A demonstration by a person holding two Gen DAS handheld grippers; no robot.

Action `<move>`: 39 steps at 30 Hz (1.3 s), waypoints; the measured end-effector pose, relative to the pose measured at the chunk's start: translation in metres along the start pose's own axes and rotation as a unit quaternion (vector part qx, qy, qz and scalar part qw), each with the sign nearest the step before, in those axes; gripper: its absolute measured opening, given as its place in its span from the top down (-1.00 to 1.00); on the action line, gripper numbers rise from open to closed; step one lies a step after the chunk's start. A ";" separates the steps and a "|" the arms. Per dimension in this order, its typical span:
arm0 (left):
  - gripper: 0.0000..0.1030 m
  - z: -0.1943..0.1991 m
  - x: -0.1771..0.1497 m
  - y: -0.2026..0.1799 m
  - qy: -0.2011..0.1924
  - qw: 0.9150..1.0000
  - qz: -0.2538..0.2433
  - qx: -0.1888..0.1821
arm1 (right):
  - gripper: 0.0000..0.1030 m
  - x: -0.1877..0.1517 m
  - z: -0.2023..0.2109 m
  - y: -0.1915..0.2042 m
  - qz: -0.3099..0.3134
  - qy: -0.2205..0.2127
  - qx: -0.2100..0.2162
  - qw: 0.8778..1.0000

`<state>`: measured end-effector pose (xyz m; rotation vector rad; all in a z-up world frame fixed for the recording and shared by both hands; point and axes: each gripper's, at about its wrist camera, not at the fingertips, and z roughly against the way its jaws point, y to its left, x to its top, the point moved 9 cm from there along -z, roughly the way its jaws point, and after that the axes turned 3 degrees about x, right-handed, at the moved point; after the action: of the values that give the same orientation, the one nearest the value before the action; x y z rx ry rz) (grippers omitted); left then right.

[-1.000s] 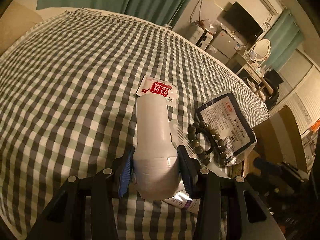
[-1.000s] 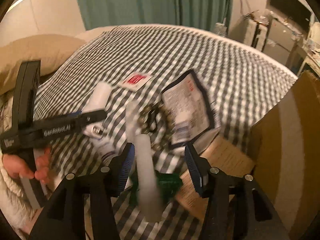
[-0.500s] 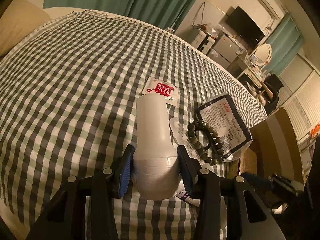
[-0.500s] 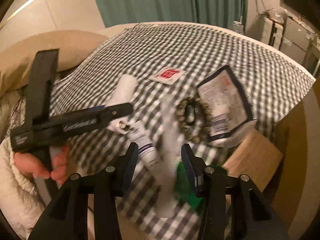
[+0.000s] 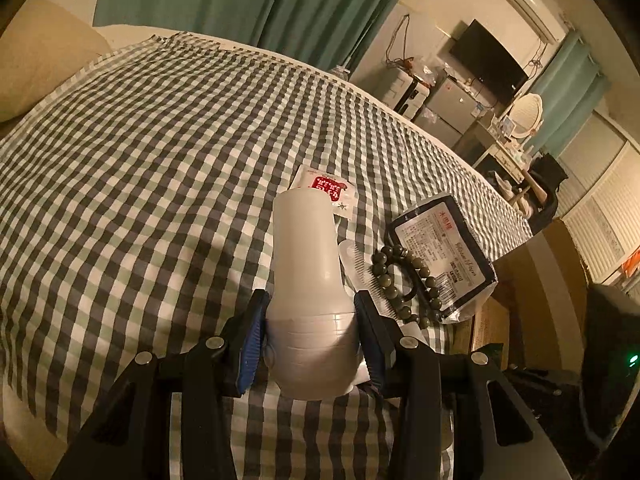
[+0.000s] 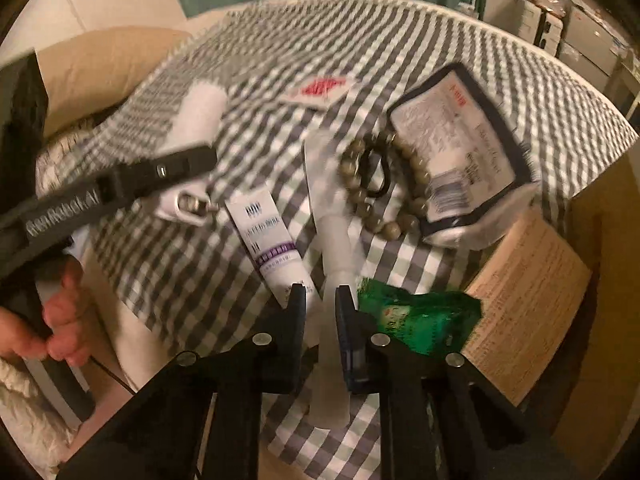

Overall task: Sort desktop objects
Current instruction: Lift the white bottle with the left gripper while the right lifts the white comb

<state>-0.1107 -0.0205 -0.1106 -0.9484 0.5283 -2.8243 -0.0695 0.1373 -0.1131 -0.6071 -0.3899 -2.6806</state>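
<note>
Clamped between the blue pads of the left gripper (image 5: 310, 330) is a white plastic bottle (image 5: 306, 276), held by its wide ribbed end with its narrow end pointing away over the checked cloth (image 5: 140, 168). In the right wrist view the same gripper (image 6: 192, 160) shows at the far left, a person's hand (image 6: 60, 320) wrapped round its handle, and the bottle (image 6: 200, 116) sticks out beyond the fingers, lifted off the cloth (image 6: 360, 40).

Just past the bottle's tip lies a small white sachet with a red print (image 5: 330, 192), flat on the cloth. Right of the bottle is a pale translucent comb (image 5: 358, 268), and touching its teeth a bracelet of dark green beads (image 5: 404, 280), which partly overlaps a dark-edged packet with a white printed label (image 5: 440, 244). The packet reaches the cloth's right edge, beside a cardboard box (image 5: 552, 264).

Further right, the right gripper (image 6: 320, 300) points steeply down, its jaws closing on the handle end of the comb (image 6: 334, 240), which runs between the two fingers (the picture is blurred, so whether the pads already press on it cannot be told). Left of the comb lies a white tube with a purple band (image 6: 268, 240); right of the fingers, a crumpled green wrapper (image 6: 416, 316) sits at the cloth's edge. The bracelet (image 6: 380, 184) and the packet (image 6: 460, 152) lie beyond it, with the box (image 6: 528, 292) lower right.
</note>
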 end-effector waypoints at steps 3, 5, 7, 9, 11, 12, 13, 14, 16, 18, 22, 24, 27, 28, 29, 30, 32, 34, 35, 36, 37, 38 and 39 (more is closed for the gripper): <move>0.14 0.002 0.001 -0.001 -0.004 1.000 0.003 -0.001 | 0.71 0.000 0.006 -0.005 -0.011 -0.007 -0.002 1.000; 0.14 0.002 0.001 -0.001 -0.005 1.000 0.002 0.000 | 0.71 -0.007 -0.001 -0.006 -0.018 0.015 0.003 1.000; 0.14 0.003 0.001 -0.002 -0.008 1.000 0.002 0.001 | 0.71 -0.011 -0.008 -0.005 -0.018 0.031 -0.001 0.999; 0.14 0.004 0.002 -0.002 -0.010 1.000 0.002 0.000 | 0.71 -0.012 -0.010 -0.004 -0.011 0.035 -0.006 0.999; 0.14 0.005 0.002 -0.001 -0.012 1.000 0.003 0.002 | 0.69 -0.014 -0.013 -0.005 -0.015 0.041 -0.001 0.999; 0.14 0.006 0.002 -0.001 -0.013 1.000 0.004 0.002 | 0.68 -0.014 -0.013 -0.006 -0.020 0.042 0.003 0.999; 0.14 0.007 0.002 -0.002 -0.014 1.000 0.004 0.002 | 0.67 -0.014 -0.013 -0.007 -0.026 0.040 0.007 0.999; 0.14 0.008 0.001 -0.002 -0.014 1.000 0.004 0.002 | 0.67 -0.015 -0.013 -0.007 -0.027 0.040 0.009 0.999; 0.14 0.010 0.001 -0.002 -0.016 1.000 0.004 0.004 | 0.69 -0.015 -0.014 -0.008 -0.029 0.039 0.007 0.999; 0.14 0.012 0.001 -0.004 -0.019 1.000 0.002 0.003 | 0.87 -0.013 -0.011 -0.010 -0.029 0.029 -0.003 0.999; 0.14 0.019 -0.001 -0.006 -0.023 1.000 0.001 0.002 | 0.90 -0.010 -0.003 -0.017 -0.044 0.009 -0.007 0.999; 0.14 0.023 -0.002 -0.007 -0.024 1.000 0.003 -0.002 | 0.87 -0.012 -0.003 -0.018 -0.054 0.013 0.004 0.998; 0.14 0.026 -0.002 -0.007 -0.028 1.000 0.004 -0.001 | 0.80 -0.015 -0.003 -0.016 -0.060 0.015 0.007 0.998; 0.14 0.026 -0.002 -0.006 -0.028 1.000 0.004 -0.001 | 0.79 -0.015 -0.002 -0.016 -0.060 0.015 0.007 0.998; 0.14 0.027 -0.002 -0.006 -0.029 1.000 0.005 -0.001 | 0.76 -0.016 -0.002 -0.015 -0.060 0.016 0.008 0.998; 0.14 0.029 -0.002 -0.006 -0.029 1.000 0.006 -0.003 | 0.72 -0.012 -0.006 -0.013 -0.061 0.019 0.008 0.998; 0.14 0.032 -0.002 -0.006 -0.033 0.999 0.008 -0.006 | 0.71 -0.013 -0.006 -0.015 -0.061 0.022 0.002 0.998; 0.14 0.034 -0.003 -0.007 -0.036 0.999 0.009 -0.010 | 0.63 -0.013 -0.005 -0.014 -0.059 0.021 -0.001 0.998; 0.14 0.035 -0.002 -0.008 -0.036 0.999 0.008 -0.010 | 0.61 -0.014 -0.005 -0.016 -0.058 0.022 -0.001 0.998; 0.14 0.034 -0.003 -0.008 -0.034 0.999 0.006 -0.010 | 0.60 -0.014 -0.004 -0.016 -0.056 0.021 -0.007 0.998; 0.14 0.032 -0.003 -0.009 -0.032 0.999 0.005 -0.009 | 0.56 -0.014 -0.001 -0.018 -0.055 0.019 -0.013 0.998; 0.14 0.030 -0.004 -0.009 -0.026 1.000 0.004 -0.007 | 0.50 -0.015 0.000 -0.017 -0.053 0.018 -0.013 0.998; 0.13 0.027 -0.005 -0.009 -0.019 1.000 0.002 -0.004 | 0.28 -0.015 0.001 -0.016 -0.053 0.018 -0.011 0.998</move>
<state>-0.0902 -0.0186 -0.0898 -0.9997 0.5379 -2.7956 -0.0630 0.1566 -0.1220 -0.5581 -0.3929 -2.7963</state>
